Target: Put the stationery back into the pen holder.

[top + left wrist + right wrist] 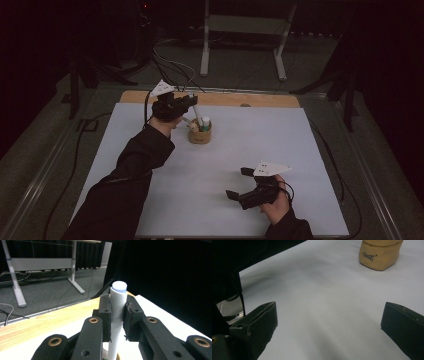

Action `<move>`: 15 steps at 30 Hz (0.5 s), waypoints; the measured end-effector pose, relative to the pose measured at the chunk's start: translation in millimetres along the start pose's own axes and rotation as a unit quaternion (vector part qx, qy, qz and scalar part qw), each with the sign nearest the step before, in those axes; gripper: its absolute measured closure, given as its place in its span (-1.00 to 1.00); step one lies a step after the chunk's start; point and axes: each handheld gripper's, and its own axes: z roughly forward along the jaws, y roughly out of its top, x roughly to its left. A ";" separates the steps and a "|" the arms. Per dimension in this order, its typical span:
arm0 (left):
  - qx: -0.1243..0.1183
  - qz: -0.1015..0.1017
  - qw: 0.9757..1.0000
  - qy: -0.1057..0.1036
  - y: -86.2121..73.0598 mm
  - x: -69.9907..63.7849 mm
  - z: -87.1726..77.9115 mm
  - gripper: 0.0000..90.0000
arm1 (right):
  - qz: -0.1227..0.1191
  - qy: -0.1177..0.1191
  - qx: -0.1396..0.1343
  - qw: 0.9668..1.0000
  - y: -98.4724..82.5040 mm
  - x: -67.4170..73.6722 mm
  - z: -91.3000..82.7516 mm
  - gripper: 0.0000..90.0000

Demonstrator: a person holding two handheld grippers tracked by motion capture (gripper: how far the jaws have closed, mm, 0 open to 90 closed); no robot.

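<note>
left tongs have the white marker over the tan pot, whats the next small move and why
Probably lower it a little further, then open. The left tongs are shut on the white marker, whose lower end points into the tan pot beside other pens. The right tongs rest open on the white table, apart from the pot.

In the high view, the table (165,200) is filling the lower middle of the frame, with the cup (199,135) sitting on it above centre. The left gripper (186,101) is hanging just upper left of the cup, gripping a marker (197,113) that is slanting down into it among other items. The right gripper (239,183) is resting near the table's lower right, well apart from the cup. A desk frame (245,30) is standing behind the table, along the top of the frame.
</note>
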 end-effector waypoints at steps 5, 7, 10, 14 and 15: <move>0.001 0.000 1.000 0.011 -2.8 4.0 6.3 0.76 | -0.001 0.001 0.001 1.000 0.1 0.5 0.1 -0.98; 0.004 0.001 1.000 0.016 -4.0 5.6 9.2 0.76 | -0.001 0.002 0.000 1.000 0.2 0.5 -0.2 -0.98; 0.005 0.003 1.000 0.022 -5.8 7.4 13.2 0.76 | 0.000 0.002 0.000 1.000 0.2 0.2 -0.2 -0.98; 0.008 0.006 1.000 0.029 -8.6 9.9 17.9 0.76 | -0.001 0.002 -0.001 1.000 0.3 0.3 -0.5 -0.98; 0.008 0.006 0.999 0.031 -9.3 10.5 18.8 0.76 | -0.001 0.003 -0.001 1.000 0.3 0.3 -0.6 -0.98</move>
